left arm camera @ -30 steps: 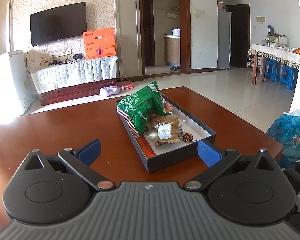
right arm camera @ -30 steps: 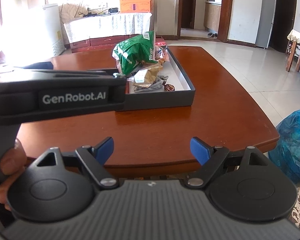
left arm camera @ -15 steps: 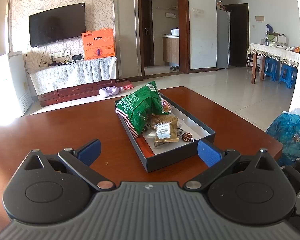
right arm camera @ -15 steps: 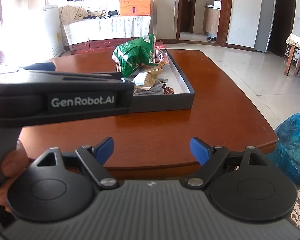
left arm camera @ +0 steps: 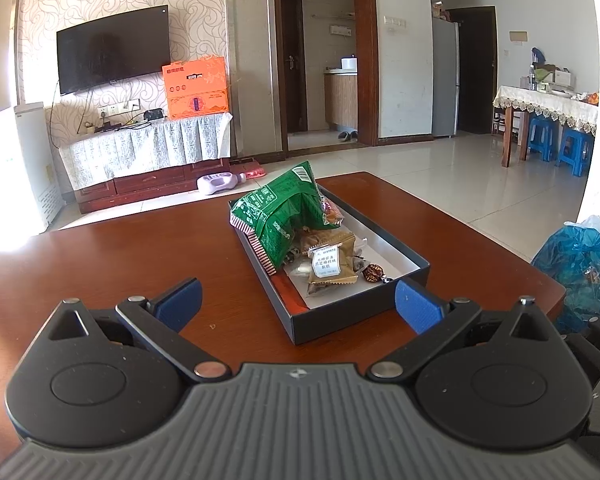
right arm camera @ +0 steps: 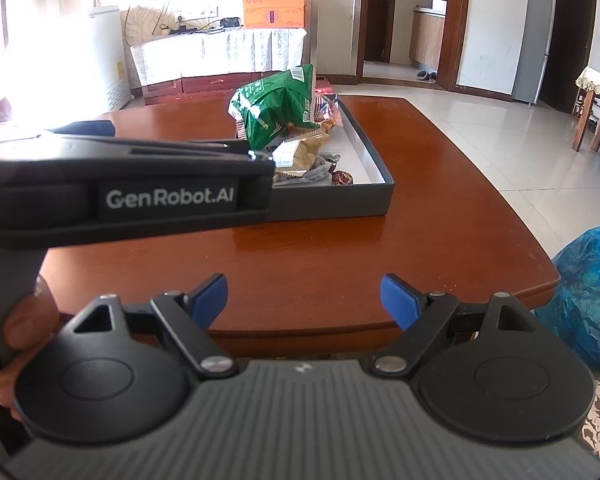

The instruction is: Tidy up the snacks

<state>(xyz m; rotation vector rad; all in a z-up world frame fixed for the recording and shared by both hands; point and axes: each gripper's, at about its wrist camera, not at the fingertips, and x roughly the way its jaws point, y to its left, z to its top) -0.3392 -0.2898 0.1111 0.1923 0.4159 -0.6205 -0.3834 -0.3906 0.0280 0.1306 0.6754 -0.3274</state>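
Little is being changed since the earlier frames: both views are being shifted only slightly, with the box sitting a touch lower in the right wrist view, and nothing in the box is being moved.

Left gripper (left arm camera: 298,306) is being held wide apart and empty above the near part of the brown bench (left arm camera: 100,264), pointing at the dark grey box (left arm camera: 352,314) at 12 o'clock. Right gripper (right arm camera: 303,300) is also being held wide and empty, hovering over the near bench edge, with the box well apart at 12 o'clock.

Snacks are being kept inside the box: a green snack bag (left arm camera: 284,216) is being propped at the far left end, partly overhanging the left wall; a brown packet with a white label (left arm camera: 330,266) is lying just in front of it, touching; a small dark wrapped candy (left arm camera: 374,272) is lying beside the packet at 3 o'clock. Right half of the box floor is being left bare white.

In the right wrist view the left gripper's body, marked GenRobot.AI, is being seen at 9 o'clock, hiding the box's near left corner, with a person's fingers (right arm camera: 30,320) wrapped on its handle. A blue plastic bag (left arm camera: 580,264) is sitting off the bench at 3 o'clock.
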